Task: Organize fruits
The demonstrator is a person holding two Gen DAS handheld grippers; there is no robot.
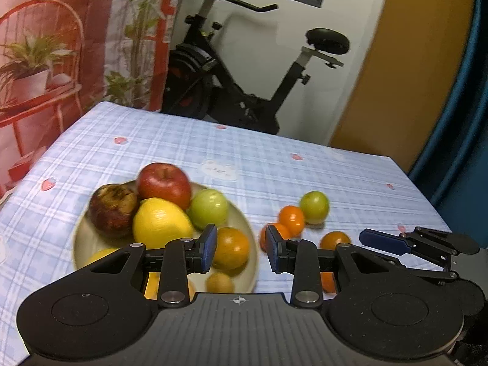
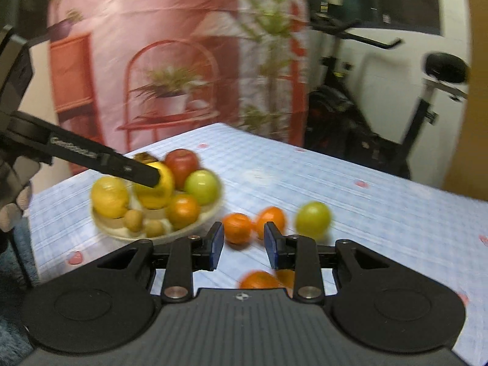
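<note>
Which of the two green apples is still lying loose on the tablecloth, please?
The green apple to the right, beside the loose oranges on the tablecloth; the other green apple sits on the plate against the red apple.

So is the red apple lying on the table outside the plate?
No, the red apple sits on the plate with the lemon and other fruit.

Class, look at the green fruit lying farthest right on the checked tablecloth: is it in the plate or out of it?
Out. The green fruit lies on the tablecloth, beside loose oranges, apart from the plate.
</note>
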